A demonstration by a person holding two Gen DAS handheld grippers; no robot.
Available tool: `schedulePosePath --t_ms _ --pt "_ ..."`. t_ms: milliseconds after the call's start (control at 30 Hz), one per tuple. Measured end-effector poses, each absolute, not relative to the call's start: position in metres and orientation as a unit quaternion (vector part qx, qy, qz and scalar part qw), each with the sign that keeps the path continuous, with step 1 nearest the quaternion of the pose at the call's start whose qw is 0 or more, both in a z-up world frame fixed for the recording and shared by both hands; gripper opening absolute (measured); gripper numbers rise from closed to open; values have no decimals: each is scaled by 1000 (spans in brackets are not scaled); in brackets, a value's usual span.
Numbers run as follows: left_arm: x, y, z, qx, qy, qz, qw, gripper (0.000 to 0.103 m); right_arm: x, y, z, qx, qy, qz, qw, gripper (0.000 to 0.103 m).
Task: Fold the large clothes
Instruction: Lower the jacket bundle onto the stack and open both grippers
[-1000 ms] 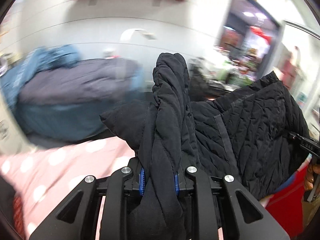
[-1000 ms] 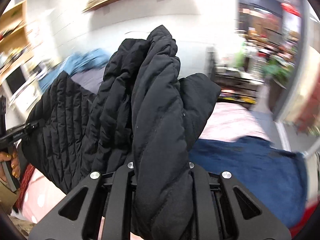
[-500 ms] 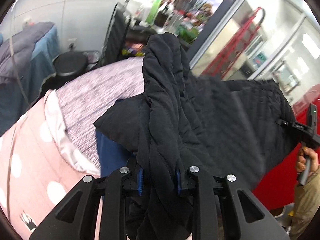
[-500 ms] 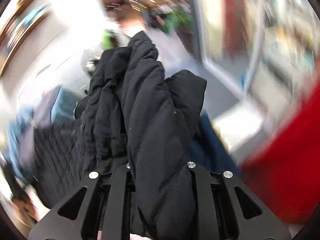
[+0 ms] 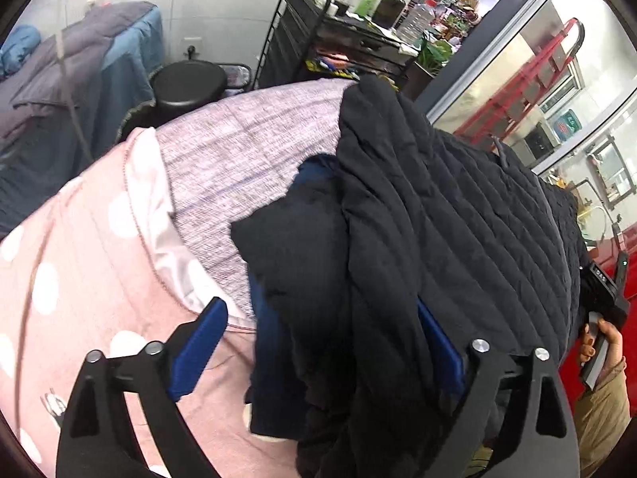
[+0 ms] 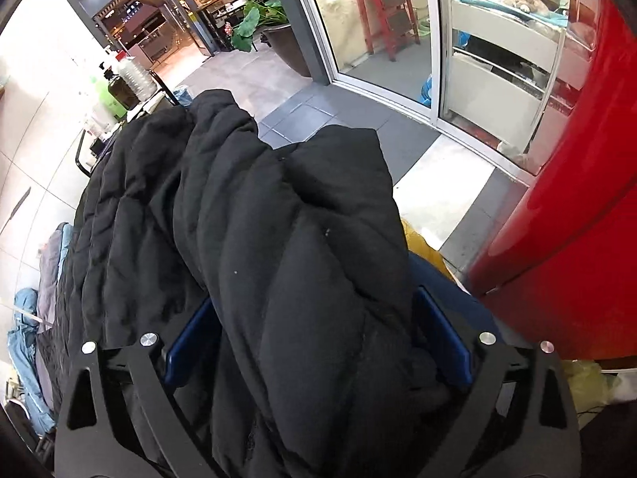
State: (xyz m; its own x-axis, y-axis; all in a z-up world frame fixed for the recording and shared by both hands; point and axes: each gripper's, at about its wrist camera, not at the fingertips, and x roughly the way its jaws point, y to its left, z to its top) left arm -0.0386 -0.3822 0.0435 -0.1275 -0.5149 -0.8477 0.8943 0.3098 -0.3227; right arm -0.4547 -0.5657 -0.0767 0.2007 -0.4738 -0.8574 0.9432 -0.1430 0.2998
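Note:
A black quilted puffer jacket [image 5: 458,231] lies bunched over the bed and across both grippers; it also fills the right wrist view [image 6: 278,239]. My left gripper [image 5: 318,342] has its jaws spread wide, with the jacket draped loosely between the blue pads [image 5: 199,338]. My right gripper [image 6: 318,342] also stands wide open, with jacket fabric lying between its blue pads [image 6: 187,342]. A dark blue garment [image 5: 274,358] lies under the jacket on the bed.
The bed has a pink polka-dot blanket [image 5: 79,279] and a lilac quilt [image 5: 247,151]. A black stool [image 5: 187,83] and a wire shelf cart with bottles [image 5: 350,20] stand beyond. A red cabinet [image 6: 577,219] and glass door [image 6: 398,40] are at right.
Both grippers have opened from shut on the jacket to wide open. Both have tipped downward toward the bed and the jacket has dropped lower.

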Motion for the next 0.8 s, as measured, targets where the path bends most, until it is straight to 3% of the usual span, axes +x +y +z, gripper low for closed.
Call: schedulePosePath --t_ms 100,333,800 --pt "-41 -373 64 213 462 -547 664 97 -460 -553 -58 456 230 -617 599 94" --pt "-60 -344 117 263 352 -521 732 97 -449 -510 11 358 210 -679 606 94" --pt "-183 -309 135 338 331 -604 642 97 -329 -406 32 263 396 -550 686 96"
